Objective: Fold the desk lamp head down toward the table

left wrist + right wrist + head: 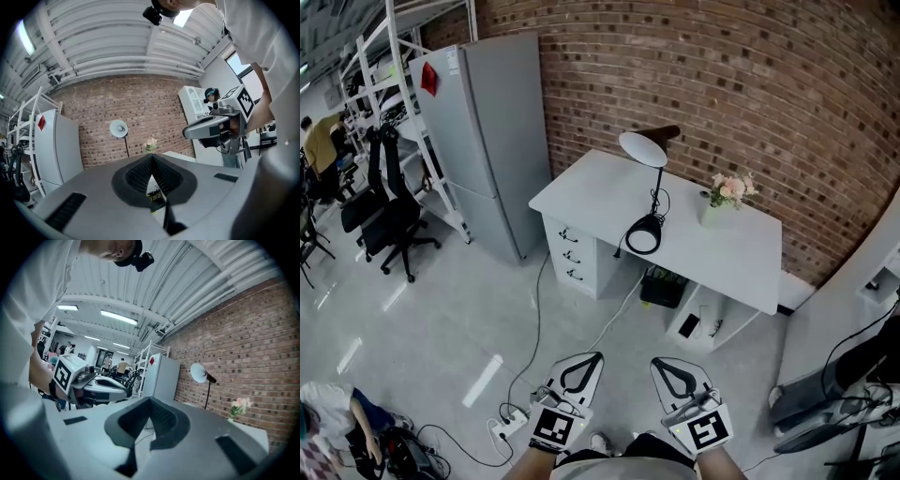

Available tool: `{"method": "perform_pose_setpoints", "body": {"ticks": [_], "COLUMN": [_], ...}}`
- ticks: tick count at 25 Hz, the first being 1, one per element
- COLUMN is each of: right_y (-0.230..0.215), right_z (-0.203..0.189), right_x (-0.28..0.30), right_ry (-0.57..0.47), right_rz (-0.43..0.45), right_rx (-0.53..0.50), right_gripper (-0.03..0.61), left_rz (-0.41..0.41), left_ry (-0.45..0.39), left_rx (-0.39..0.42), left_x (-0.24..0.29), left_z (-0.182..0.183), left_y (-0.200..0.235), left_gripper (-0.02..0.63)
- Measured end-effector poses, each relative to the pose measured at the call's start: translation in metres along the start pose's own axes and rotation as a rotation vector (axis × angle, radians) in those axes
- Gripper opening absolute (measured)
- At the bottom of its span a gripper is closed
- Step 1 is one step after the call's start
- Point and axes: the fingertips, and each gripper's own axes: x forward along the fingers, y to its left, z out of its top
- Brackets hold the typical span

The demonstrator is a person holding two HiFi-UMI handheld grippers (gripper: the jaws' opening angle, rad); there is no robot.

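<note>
- Head view shows the desk lamp (655,192) standing on the white desk (741,258) by the brick wall (750,84), its lamp head (642,148) raised, well apart from both tongs
- Jaws of the left gripper (597,356) and the right gripper (657,362) are pressed together, nothing between them
- Step in hand looks like the approach; no folding yet
- Next move calls for reaching the desk, steadying the base, then pressing the lamp head down on its hinge

The head view looks down from high up, far from the white table (600,183) by the brick wall (722,75). Each gripper view sits low and looks level along its own jaws at that wall. All three share the lamp (643,148), far off.
</note>
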Motion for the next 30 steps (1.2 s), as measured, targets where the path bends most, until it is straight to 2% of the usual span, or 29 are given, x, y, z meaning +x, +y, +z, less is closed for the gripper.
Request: {"method": "perform_pose_setpoints", "body": {"ticks": [11, 16, 19, 22, 26, 30], "right_y": [-0.03, -0.066, -0.09, -0.115, -0.151, -0.188], "right_z": [0.004, 0.002, 0.011, 0.009, 0.005, 0.003], "right_x": [0.024, 0.047, 0.065, 0.081, 0.103, 0.12], "right_ry": [-0.017, -0.016, -0.055, -0.037, -0.055, -0.064], "right_rz": [-0.004, 0.021, 0.036, 0.062, 0.092, 0.128], "right_rx": [0.005, -0.004, 0.007, 0.005, 0.058, 0.065], "right_gripper": [0.015, 0.015, 0.015, 0.015, 0.015, 0.015], "left_rz": [-0.009, 0.014, 0.031, 0.046, 0.06, 0.086], "left_ry": [-0.004, 0.013, 0.018, 0.028, 0.041, 0.039], "left_rx": [0.002, 0.011, 0.018, 0.01, 0.003, 0.001], "left_x": [0.027, 0.058, 0.082, 0.11, 0.15, 0.19], "left_z": [-0.006, -0.01, -0.01, -0.011, -0.014, -0.014], "left_y": [0.016, 0.032, 0.044, 0.055, 0.066, 0.076], "left_gripper": [0.003, 0.003, 0.003, 0.003, 0.003, 0.003]}}
